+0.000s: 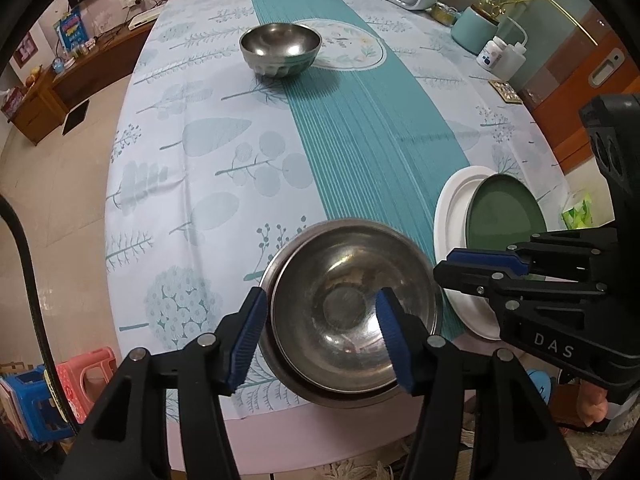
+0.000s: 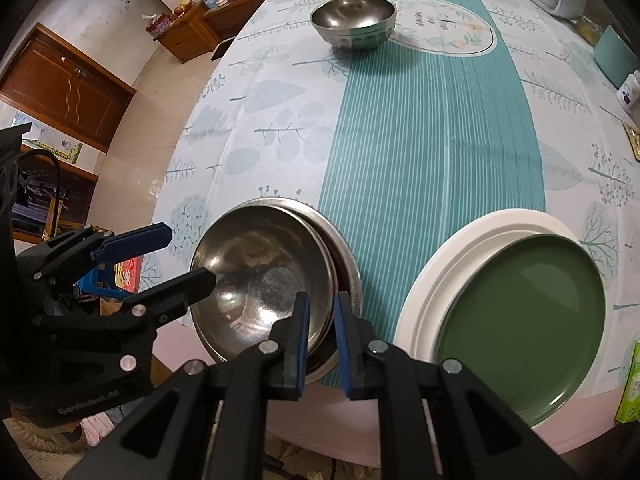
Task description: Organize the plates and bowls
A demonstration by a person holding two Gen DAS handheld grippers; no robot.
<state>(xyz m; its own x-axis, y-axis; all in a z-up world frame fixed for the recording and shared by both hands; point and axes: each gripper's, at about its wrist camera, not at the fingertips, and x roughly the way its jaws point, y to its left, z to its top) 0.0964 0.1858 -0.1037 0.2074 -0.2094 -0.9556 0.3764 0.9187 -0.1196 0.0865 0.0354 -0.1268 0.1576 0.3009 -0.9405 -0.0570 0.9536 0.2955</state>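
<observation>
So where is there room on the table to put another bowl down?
The widest bare patch is the middle of the tablecloth, between the far steel bowl and the near stacked bowls. It is crowded near the front edge, where the stacked bowls sit beside the green plate on the white plate, with both grippers there.

1. The left gripper (image 1: 320, 340) hangs over the nested steel bowls (image 1: 344, 320), jaws apart and clear of the rim.
2. A green plate (image 1: 506, 216) lies on a white plate (image 1: 452, 208) to the right.
3. A lone steel bowl (image 1: 280, 50) stands far back on the bench (image 1: 180, 140).
</observation>
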